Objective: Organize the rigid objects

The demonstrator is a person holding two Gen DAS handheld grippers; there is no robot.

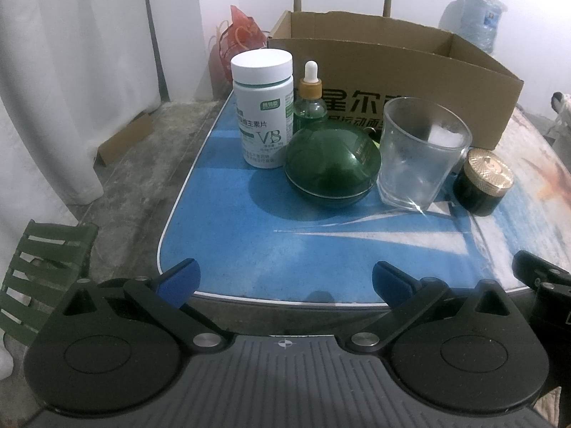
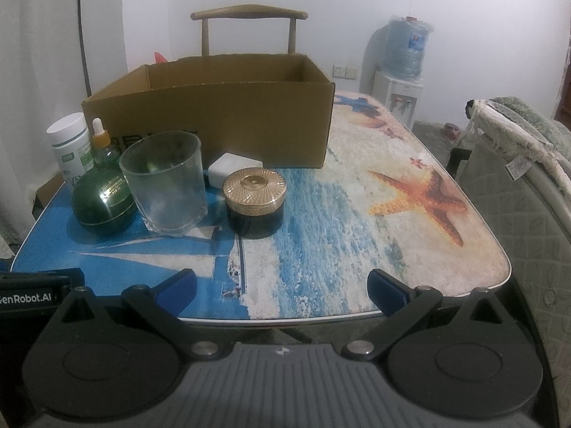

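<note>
On the table stand a white vitamin bottle (image 1: 263,110) (image 2: 71,144), a green dropper bottle (image 1: 309,97) (image 2: 102,146), a round dark green jar (image 1: 332,166) (image 2: 103,201), a clear glass cup (image 1: 421,151) (image 2: 167,183), a black jar with a gold lid (image 1: 484,181) (image 2: 254,201) and a small white block (image 2: 231,170). An open cardboard box (image 1: 396,82) (image 2: 228,117) stands behind them. My left gripper (image 1: 283,281) is open and empty at the table's near edge. My right gripper (image 2: 282,285) is open and empty at the near edge too.
The table (image 2: 392,221) has a printed sea and starfish top. A wooden chair (image 2: 249,28) stands behind the box. A water dispenser (image 2: 405,82) is at the back right, a padded seat (image 2: 528,185) at the right, a green slatted chair (image 1: 39,267) at the left.
</note>
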